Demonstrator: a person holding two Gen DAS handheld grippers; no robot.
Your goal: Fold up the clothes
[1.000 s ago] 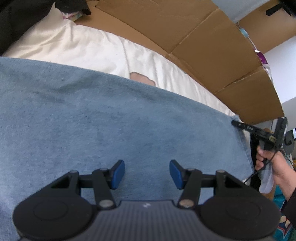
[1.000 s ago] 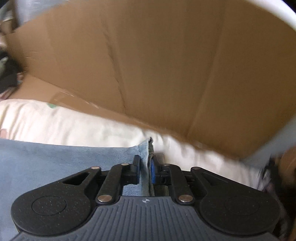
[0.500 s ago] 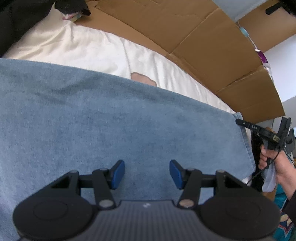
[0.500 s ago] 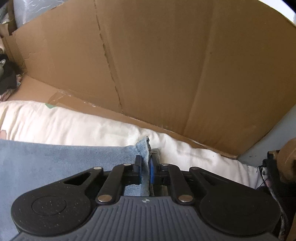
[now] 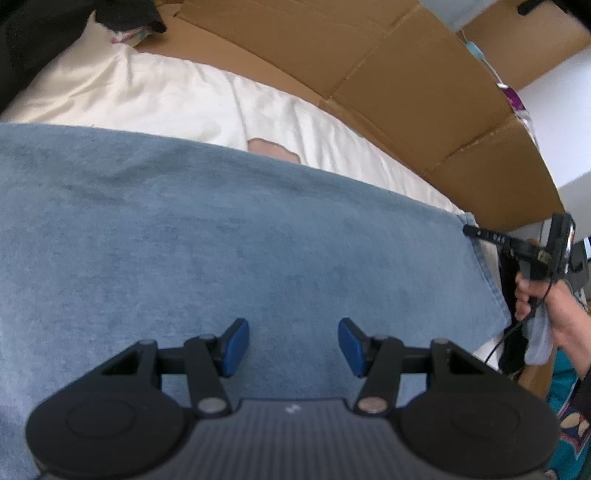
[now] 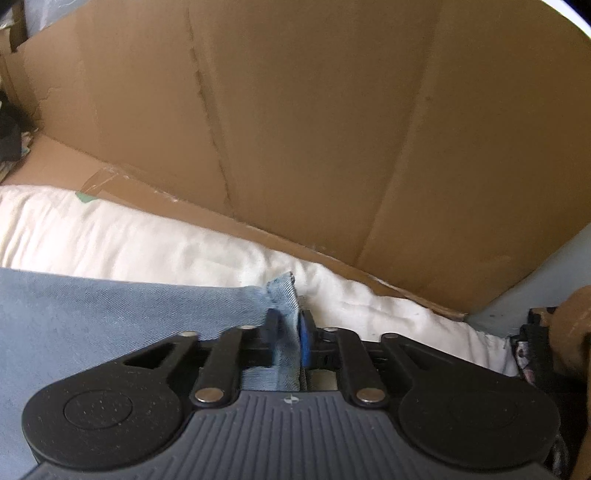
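A light blue denim garment (image 5: 229,236) lies spread flat over a white bed sheet (image 5: 155,96). My left gripper (image 5: 293,345) hovers over its near middle, open, blue pads apart with only cloth beneath. My right gripper (image 6: 287,334) is shut on the garment's (image 6: 110,306) far right corner, and a small tip of hem sticks up between the pads. In the left wrist view the right gripper (image 5: 471,230) reaches in from the right edge, held by a hand (image 5: 546,306), at that same corner.
Brown cardboard panels (image 5: 388,74) stand along the far side of the bed, filling most of the right wrist view (image 6: 295,129). Dark clothing (image 5: 33,33) lies at the far left. A brownish patch (image 5: 271,149) marks the sheet just beyond the garment's far edge.
The right gripper has drawn the garment's corner a little outward and away, pulling the far edge straighter. My left gripper has stayed open over the cloth, barely shifting.
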